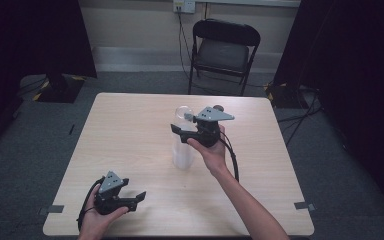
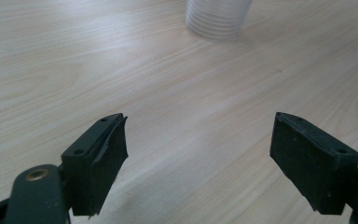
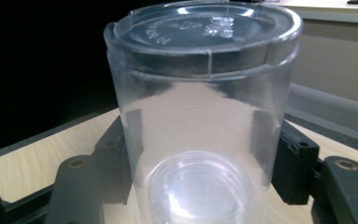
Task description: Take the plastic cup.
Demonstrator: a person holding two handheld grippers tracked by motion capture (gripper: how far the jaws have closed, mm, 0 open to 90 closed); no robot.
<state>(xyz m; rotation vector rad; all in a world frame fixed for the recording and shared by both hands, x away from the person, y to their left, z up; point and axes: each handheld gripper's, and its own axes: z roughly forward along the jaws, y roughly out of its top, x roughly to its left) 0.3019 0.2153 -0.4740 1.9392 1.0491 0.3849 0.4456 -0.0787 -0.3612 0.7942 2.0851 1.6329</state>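
Note:
A tall clear plastic container [image 1: 182, 152] with a clear lid [image 3: 205, 25] stands upright near the middle of the wooden table [image 1: 130, 130]. My right gripper [image 1: 182, 132] reaches it from the right, about halfway up. In the right gripper view its two black pads [image 3: 291, 163] sit against opposite sides of the container [image 3: 200, 121], shut on it. My left gripper [image 1: 136, 200] rests low near the table's front left edge, pointing right. Its jaws stand wide open over bare wood in the left gripper view [image 2: 198, 163], with the container's ribbed base [image 2: 219, 18] farther off.
A black folding chair [image 1: 225, 50] stands beyond the table's far edge. Dark curtains hang at both sides, and cables run on the grey floor at the right [image 1: 300, 112]. Tape marks [image 1: 305, 205] lie by the table's front corners.

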